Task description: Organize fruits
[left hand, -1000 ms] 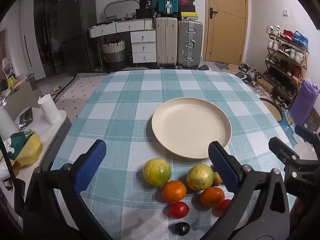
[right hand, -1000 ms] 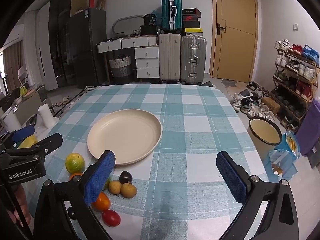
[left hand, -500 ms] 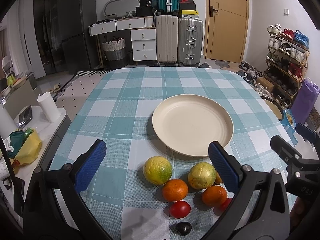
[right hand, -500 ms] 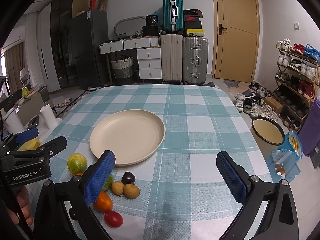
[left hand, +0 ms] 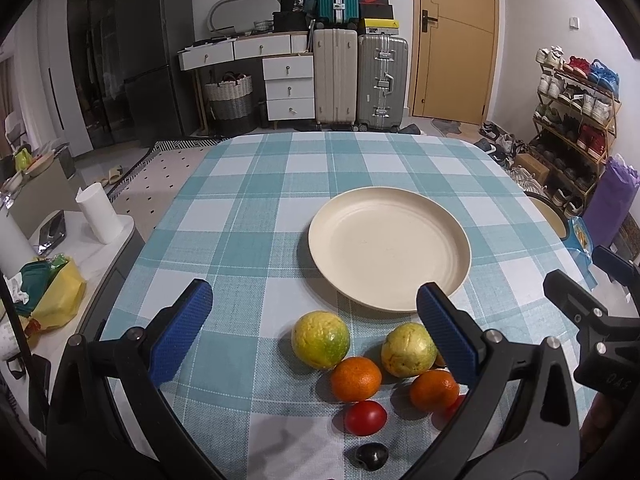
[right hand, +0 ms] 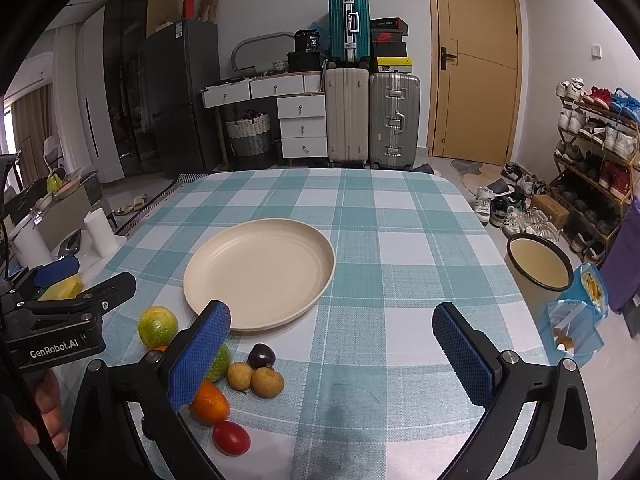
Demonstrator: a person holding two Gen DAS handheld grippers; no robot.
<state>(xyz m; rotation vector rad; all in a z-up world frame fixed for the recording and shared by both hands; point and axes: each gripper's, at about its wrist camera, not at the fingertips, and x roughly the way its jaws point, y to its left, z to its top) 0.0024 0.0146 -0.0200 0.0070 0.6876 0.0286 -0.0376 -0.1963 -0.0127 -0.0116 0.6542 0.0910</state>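
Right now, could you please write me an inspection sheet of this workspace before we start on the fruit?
Surface: table with a teal checked cloth, flat, no spills seen.
Job's things: cream plate holds nothing; beside its near edge lie two yellow-green fruits, two oranges, a red tomato, a dark plum, two small brown fruits and a small dark fruit.
Clutter: nothing seen on the cloth.
Grippers: left claw open, holding nothing; right claw open, holding nothing.
Cables: nothing seen.
Surroundings: suitcases, drawers, door, shoe rack, side table with paper rolls.
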